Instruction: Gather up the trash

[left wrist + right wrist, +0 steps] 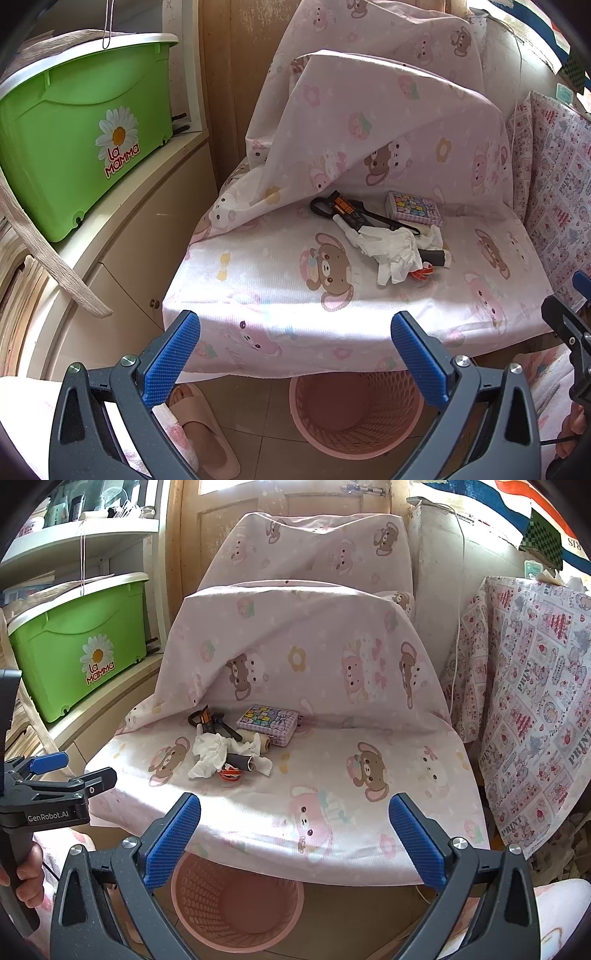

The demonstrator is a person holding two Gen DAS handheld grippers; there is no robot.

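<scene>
Both grippers open wide above the covered desk, nothing picked up yet.

Left gripper (295, 354) and right gripper (294, 836) poised with jaws fully apart and empty, angled down toward the pink bear-print cloth (332, 794) draped over the desk. Trash heaped near the middle of it: crumpled white tissue (391, 251), black-and-orange wrapper strip (351, 212), small dark cardboard tube (242, 761), orange-and-white scrap (231, 774), all touching or overlapping. Pastel patterned box (267, 724) just behind, probably not trash. Round pink perforated plastic bin (356, 413) on the floor right under the near edge, likely set there for short drops. Tissue on top, so presumably the easiest first grab.
</scene>
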